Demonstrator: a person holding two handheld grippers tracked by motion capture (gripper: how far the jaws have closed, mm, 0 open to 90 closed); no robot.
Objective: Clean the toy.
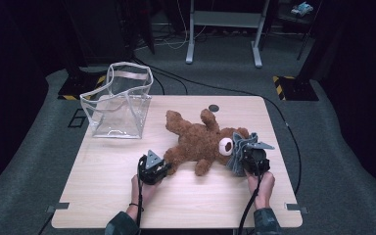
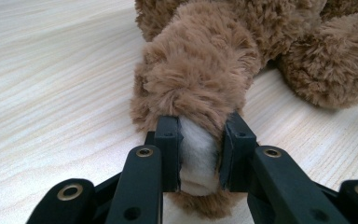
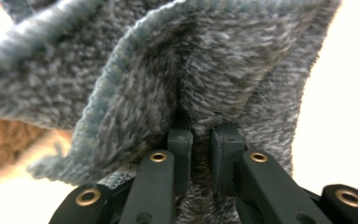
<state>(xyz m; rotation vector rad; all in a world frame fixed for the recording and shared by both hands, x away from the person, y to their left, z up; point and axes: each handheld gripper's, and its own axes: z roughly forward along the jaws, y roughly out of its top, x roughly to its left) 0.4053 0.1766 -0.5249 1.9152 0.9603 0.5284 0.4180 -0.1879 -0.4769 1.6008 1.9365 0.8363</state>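
Brown teddy bear (image 1: 200, 142): lying mid-table (image 1: 107, 196). Left gripper (image 2: 200, 154) pinches its white-soled paw (image 2: 196, 154), detail lost from above. Right gripper (image 3: 200, 135) clamps grey knitted cloth (image 3: 214, 70) at the bear's head; cloth hides the face. Clear bag (image 1: 120, 103) stands apart.

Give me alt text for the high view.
A brown teddy bear lies on a wooden table; the left gripper clamps its foot, the right gripper pinches grey knit fabric at its head. A clear bag stands behind.

High view overhead; gripper views close on teddy bear (image 1: 200, 142).
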